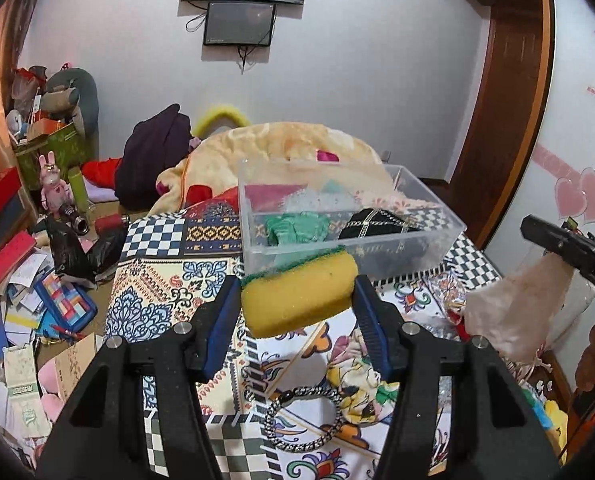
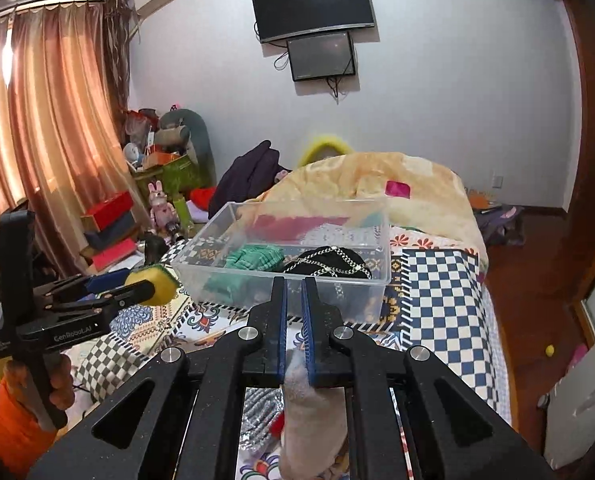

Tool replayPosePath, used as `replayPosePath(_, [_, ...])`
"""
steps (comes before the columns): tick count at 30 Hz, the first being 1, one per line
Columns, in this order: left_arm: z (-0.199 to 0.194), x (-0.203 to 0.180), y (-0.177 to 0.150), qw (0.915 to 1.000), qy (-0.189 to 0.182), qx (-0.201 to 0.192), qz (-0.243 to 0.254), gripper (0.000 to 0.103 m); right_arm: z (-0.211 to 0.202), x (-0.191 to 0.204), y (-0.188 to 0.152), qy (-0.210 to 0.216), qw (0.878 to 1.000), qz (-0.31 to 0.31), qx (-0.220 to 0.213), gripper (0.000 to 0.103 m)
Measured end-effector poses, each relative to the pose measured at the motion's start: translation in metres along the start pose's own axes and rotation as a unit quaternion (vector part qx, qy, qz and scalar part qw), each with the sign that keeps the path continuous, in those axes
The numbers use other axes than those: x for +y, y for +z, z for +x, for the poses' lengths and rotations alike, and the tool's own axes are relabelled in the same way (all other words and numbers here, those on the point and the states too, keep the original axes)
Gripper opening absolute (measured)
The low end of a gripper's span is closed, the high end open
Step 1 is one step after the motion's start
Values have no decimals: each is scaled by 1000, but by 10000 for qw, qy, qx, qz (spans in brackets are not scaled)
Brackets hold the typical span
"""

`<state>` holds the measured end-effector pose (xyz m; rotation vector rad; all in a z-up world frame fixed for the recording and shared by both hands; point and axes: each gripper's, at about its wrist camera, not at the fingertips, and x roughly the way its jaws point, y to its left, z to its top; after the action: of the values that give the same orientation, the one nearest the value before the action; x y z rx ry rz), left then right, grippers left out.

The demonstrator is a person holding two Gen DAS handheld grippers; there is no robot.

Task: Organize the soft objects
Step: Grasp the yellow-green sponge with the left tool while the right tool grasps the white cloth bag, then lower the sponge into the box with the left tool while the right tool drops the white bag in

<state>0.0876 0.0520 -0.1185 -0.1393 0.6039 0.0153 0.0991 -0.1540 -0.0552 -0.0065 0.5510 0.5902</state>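
Observation:
My left gripper [image 1: 295, 292] is shut on a yellow sponge [image 1: 299, 294] with a green scrub side, held above the patterned bed cover just in front of the clear plastic bin [image 1: 449, 236]. The sponge also shows in the right wrist view [image 2: 153, 278]. The bin [image 2: 193, 256] holds a green cloth [image 1: 293, 228] and a black chained pouch [image 1: 377, 224]. My right gripper [image 2: 294, 304] is shut on a pale pink fluffy cloth [image 2: 311, 412] that hangs below its fingers, just short of the bin's near wall. That cloth shows at the right of the left wrist view [image 1: 513, 308].
A black-and-white braided bracelet [image 1: 301, 420] lies on the bed cover below my left gripper. A peach blanket [image 1: 281, 148] is heaped behind the bin. Clutter of boxes, books and toys [image 1: 37, 272] covers the floor at left. A wooden door frame [image 1: 509, 100] stands at right.

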Motion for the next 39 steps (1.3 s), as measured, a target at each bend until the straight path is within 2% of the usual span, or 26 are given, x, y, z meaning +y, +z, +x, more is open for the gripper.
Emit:
replayPosePath(2, [0, 0, 0, 10000, -37, 1, -20, 56, 5, -3, -2, -169, 9998, 50, 72, 7])
replayPosePath(4, [1, -1, -2, 10000, -59, 44, -22, 56, 12, -7, -8, -323, 9990, 79, 304, 11])
replayPosePath(5, [2, -1, -3, 9999, -70, 76, -10, 56, 15, -11, -12, -354, 9984, 129, 416, 21])
replayPosePath(6, [2, -2, -6, 9999, -76, 94, 0, 56, 16, -15, -16, -360, 9980, 188, 475, 38])
replayPosePath(7, [2, -2, -7, 9999, -80, 114, 14, 56, 17, -20, -22, -371, 9975, 274, 539, 47])
replayPosePath(8, [3, -2, -9, 9999, -75, 134, 29, 56, 15, -22, -24, -375, 9973, 314, 540, 62])
replayPosePath(9, [4, -2, -11, 9999, -57, 157, 41, 56, 12, -25, -29, -400, 9973, 331, 528, 67])
replayPosePath(11, [5, -1, -14, 9998, -42, 205, 27, 56, 12, -28, -37, -488, 9962, 299, 653, 70])
replayPosePath(17, [7, 0, -18, 9994, -93, 309, -87, 57, 16, -37, -68, -347, 9915, 410, 1182, 70])
replayPosePath(18, [7, 0, -19, 9994, -88, 319, -70, 57, 15, -38, -71, -314, 9912, 420, 1219, 67])
replayPosePath(19, [7, -1, -20, 9994, -85, 330, -52, 57, 13, -38, -74, -297, 9909, 425, 1240, 63])
replayPosePath(21, [8, -3, -21, 9994, -81, 350, -15, 56, 11, -37, -79, -263, 9904, 390, 1303, 34])
replayPosePath(23, [8, -6, -22, 9993, -84, 360, 12, 57, 10, -36, -81, -204, 9899, 389, 1351, 19])
replayPosePath(24, [8, -7, -22, 9993, -88, 360, 25, 57, 8, -35, -80, -187, 9903, 386, 1324, 17])
replayPosePath(30, [6, -11, -14, 9995, -96, 275, 103, 56, -3, -29, -59, -145, 9951, 298, 934, 14])
replayPosePath(39, [5, -19, 18, 9996, -88, -54, 272, 57, 0, -18, 3, -29, 9998, 173, 72, 14])
